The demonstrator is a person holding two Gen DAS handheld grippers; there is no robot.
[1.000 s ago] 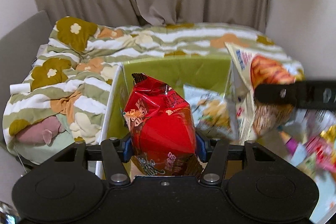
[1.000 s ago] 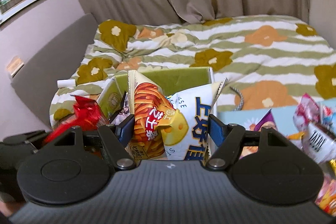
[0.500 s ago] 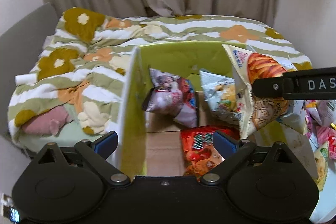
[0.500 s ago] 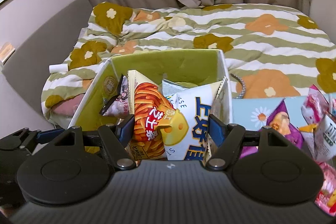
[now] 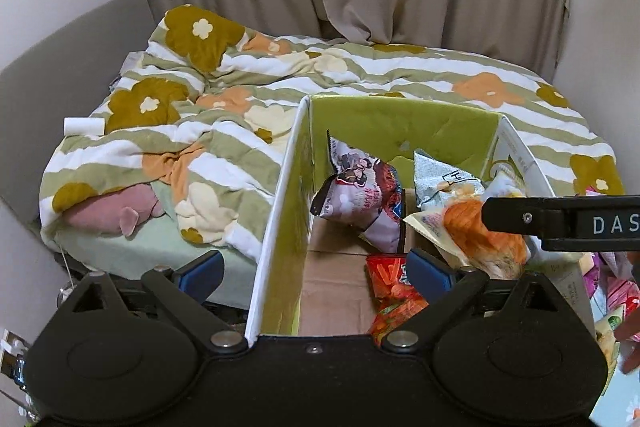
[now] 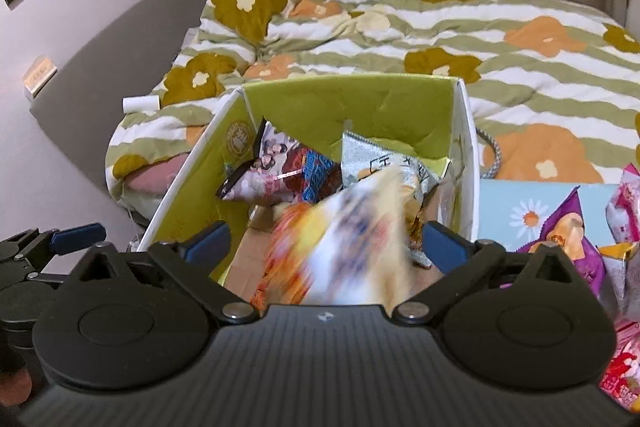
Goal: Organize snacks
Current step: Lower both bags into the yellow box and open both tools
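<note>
A green-lined cardboard box [image 5: 396, 125] stands before the bed and also shows in the right wrist view [image 6: 352, 103]. It holds a red snack bag [image 5: 390, 287], a lilac bag [image 5: 360, 187] and a silver bag [image 5: 440, 179]. My left gripper [image 5: 316, 273] is open and empty over the box's left wall. My right gripper [image 6: 324, 247] is open above the box. An orange-and-white chip bag [image 6: 344, 239] is blurred, falling between its fingers into the box; it also shows in the left wrist view [image 5: 476, 235].
Several loose snack packs [image 6: 568, 227] lie on a blue daisy-print surface [image 6: 516, 203] right of the box. A bed with a flowered quilt [image 5: 224, 131] lies behind and left. The right gripper's finger [image 5: 560, 223] crosses the left wrist view.
My left gripper let go of the red bag, which now lies in the box. My right gripper has opened and the chip bag is dropping into the box.
</note>
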